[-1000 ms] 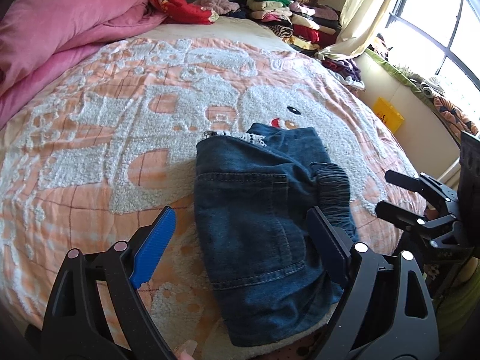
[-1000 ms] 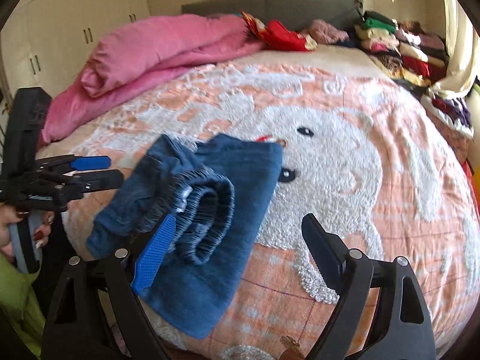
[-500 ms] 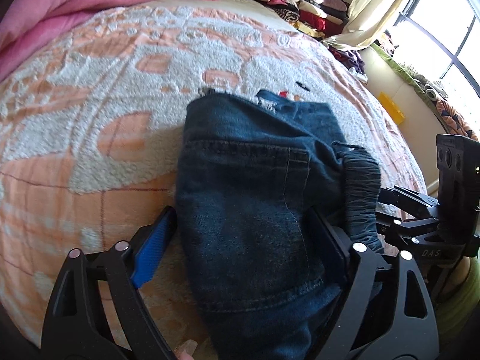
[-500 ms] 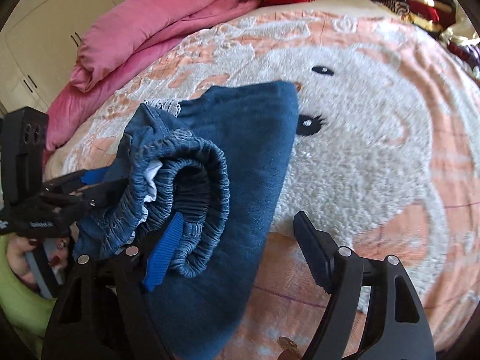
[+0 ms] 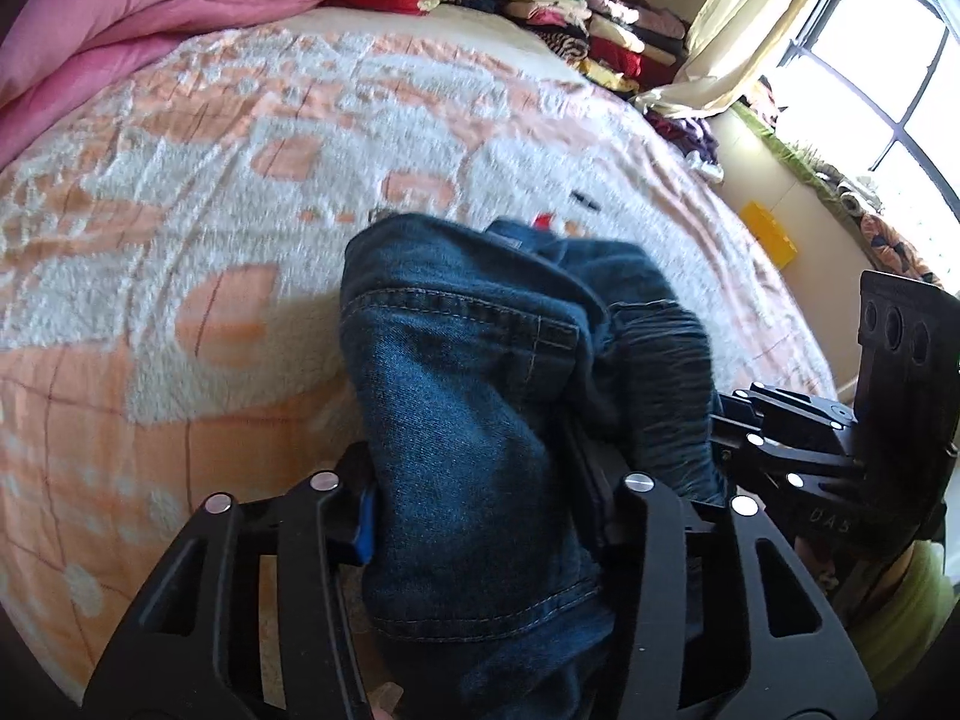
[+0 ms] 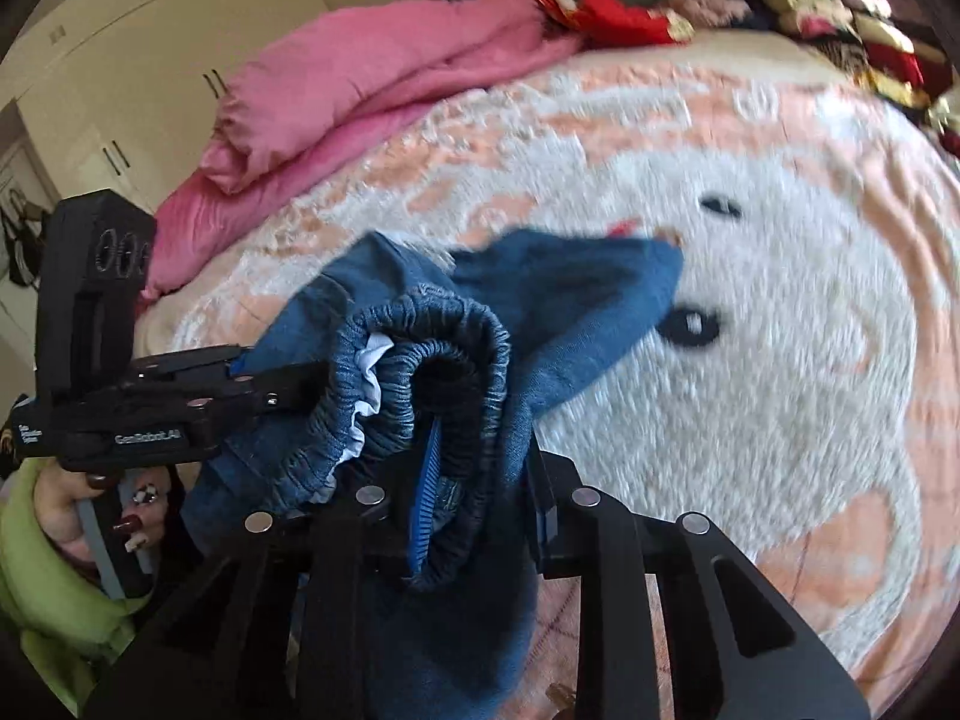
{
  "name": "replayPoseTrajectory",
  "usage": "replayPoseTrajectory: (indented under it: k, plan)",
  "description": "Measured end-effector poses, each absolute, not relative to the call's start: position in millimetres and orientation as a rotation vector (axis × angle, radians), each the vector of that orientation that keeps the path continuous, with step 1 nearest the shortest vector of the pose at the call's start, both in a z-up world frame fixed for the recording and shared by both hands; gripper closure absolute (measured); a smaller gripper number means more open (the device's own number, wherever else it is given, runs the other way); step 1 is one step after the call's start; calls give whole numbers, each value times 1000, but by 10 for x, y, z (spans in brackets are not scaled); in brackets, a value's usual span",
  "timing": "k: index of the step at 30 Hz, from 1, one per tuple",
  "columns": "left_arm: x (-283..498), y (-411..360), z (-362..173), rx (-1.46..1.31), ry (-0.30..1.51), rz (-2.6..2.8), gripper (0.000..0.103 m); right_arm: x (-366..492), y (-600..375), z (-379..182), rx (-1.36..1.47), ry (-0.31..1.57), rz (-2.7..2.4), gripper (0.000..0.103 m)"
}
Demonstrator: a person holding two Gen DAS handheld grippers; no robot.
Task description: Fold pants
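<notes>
The folded blue denim pants (image 5: 480,396) lie bunched at the near edge of the bed. My left gripper (image 5: 480,498) is shut on the near end of the bundle, its jaws pressed into the denim on both sides. My right gripper (image 6: 480,480) is shut on the elastic waistband roll (image 6: 444,348) of the pants (image 6: 570,288). Each gripper shows in the other's view: the right one (image 5: 780,438) at the right, the left one (image 6: 180,396) at the left. The far part of the pants seems raised off the blanket.
The bed carries a peach and white fleece blanket (image 5: 210,180) with a bear face (image 6: 720,324). A pink duvet (image 6: 360,78) lies at the head. Stacked folded clothes (image 5: 600,30) sit at the far corner. A window (image 5: 870,90) and a yellow box (image 5: 768,234) are to the right.
Both grippers moved in onto the pants and closed on them. The bundle is now gathered and raised between them, where it lay flat a second ago.
</notes>
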State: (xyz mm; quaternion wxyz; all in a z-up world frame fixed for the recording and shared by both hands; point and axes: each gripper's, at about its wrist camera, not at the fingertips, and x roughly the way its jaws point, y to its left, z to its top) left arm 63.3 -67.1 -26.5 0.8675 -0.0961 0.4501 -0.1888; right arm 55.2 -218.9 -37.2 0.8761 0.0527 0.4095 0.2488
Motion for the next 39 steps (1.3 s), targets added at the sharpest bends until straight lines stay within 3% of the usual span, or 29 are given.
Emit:
replayPoseTrajectory:
  k: [13,24,26,28,31,39]
  plan:
    - [1053,-689,54,-198,853,-359,67,1009,-2136,-19,38,758,472,80]
    - [1307,-672,-122,-185,881,-317,66,1277,-2143,-240,0,811,394,78]
    - [1314,-675,-179,-182,894,-310,58,1301,-2172,-321,-1,838,360,72]
    - [1318,-683,-237,-174,906,-303,52,1327,-2237,-417,16,868,310,52]
    - [1315,-696,-294,-163,917,-297,48,1371,-2351,-537,60,904,277,39]
    - [1334,-703,-434,-160,944,-285,44,1364,-2376,-614,76,908,262,38]
